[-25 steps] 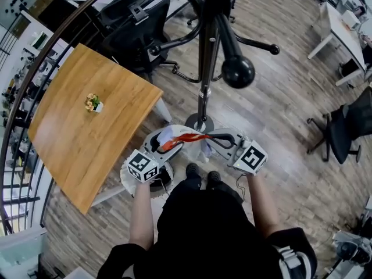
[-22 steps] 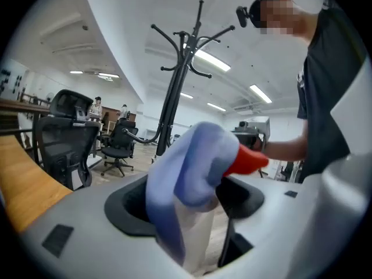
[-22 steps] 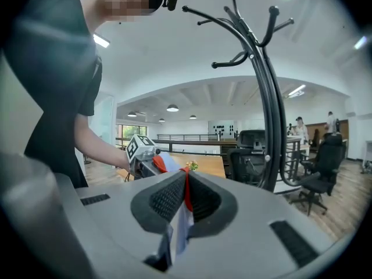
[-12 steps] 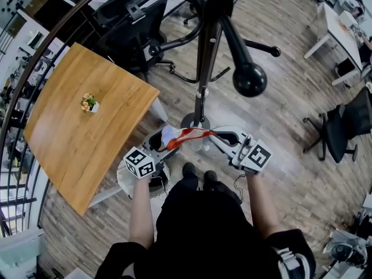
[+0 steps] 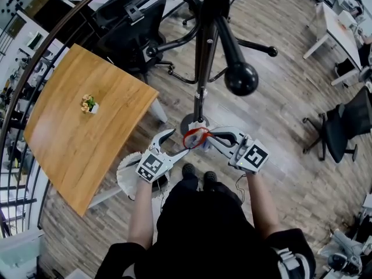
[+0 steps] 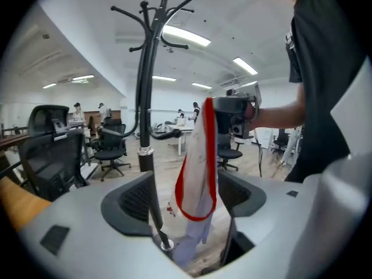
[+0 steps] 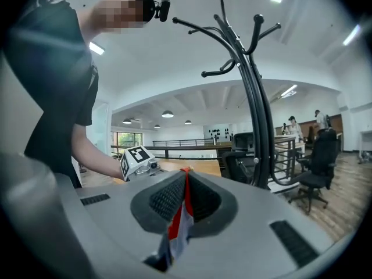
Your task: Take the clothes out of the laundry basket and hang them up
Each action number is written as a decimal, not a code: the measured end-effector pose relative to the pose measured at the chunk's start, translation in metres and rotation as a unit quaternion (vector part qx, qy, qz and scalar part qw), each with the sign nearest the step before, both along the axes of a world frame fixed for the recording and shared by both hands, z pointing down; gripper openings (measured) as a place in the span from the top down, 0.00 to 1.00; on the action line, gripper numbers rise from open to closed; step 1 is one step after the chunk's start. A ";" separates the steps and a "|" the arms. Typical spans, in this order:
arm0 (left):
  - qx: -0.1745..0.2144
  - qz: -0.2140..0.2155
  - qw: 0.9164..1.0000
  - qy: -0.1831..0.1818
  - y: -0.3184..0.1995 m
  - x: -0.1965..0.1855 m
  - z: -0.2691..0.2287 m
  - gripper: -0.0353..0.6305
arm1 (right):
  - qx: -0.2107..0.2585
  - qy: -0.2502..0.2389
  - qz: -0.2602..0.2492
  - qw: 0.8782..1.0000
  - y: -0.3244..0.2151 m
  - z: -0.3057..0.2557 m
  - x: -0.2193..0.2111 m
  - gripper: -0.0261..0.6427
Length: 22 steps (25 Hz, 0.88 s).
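In the head view the right gripper (image 5: 210,138) has its jaws closed on a white garment (image 5: 196,138) with red trim, held up in front of the person and near the foot of the coat stand (image 5: 200,68). The left gripper (image 5: 178,142) sits just to the left of the cloth, jaws spread wide and holding nothing. Below it, near the person's left side and beside the wooden table (image 5: 87,127), is the white laundry basket (image 5: 127,176); what remains inside it cannot be seen from here. So one piece is out of the basket, but none shows on the stand's hooks. In the left gripper view the jaws, which have just been opening, stand as far apart as they go. The garment dangles from the right gripper beyond them, in line with the gap but apparently not pressed by either pad, and the coat stand rises on the left with bare hooks. In the right gripper view the two jaws are pinched together on the garment's red edge, with the cloth drooping below them towards the camera, and the stand's hooks are up to the right, well above the garment. Judging by this, lifting the garment to a hook and hanging it is still to do, as is anything left in the basket.
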<state>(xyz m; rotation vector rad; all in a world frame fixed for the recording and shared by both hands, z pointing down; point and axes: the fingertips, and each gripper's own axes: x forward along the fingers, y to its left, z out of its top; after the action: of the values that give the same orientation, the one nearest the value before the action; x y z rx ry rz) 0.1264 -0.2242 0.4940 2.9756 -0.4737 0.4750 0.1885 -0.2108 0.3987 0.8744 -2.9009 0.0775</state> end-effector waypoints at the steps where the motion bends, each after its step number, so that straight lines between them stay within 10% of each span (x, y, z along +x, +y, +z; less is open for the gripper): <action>1: 0.006 0.024 1.000 0.004 0.009 0.013 -0.003 0.42 | -0.002 0.000 0.000 1.000 -0.001 0.001 -0.001 0.94; 9: 0.012 0.093 0.996 -0.006 0.047 0.088 0.013 0.42 | 0.007 -0.009 0.020 1.000 -0.008 -0.013 0.005 0.94; 18: 0.000 0.080 0.996 -0.038 0.024 0.050 0.032 0.44 | 0.005 -0.033 0.034 0.999 -0.006 -0.023 0.029 0.94; 22: 0.012 0.088 0.995 -0.049 0.017 0.045 0.039 0.86 | 0.003 -0.034 0.022 0.999 -0.006 -0.023 0.024 0.94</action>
<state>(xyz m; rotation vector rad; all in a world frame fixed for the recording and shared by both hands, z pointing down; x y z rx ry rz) 0.1717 -0.2073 0.5330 3.0430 -0.2265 0.6392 0.2124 -0.2165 0.3759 0.9564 -2.9450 0.1032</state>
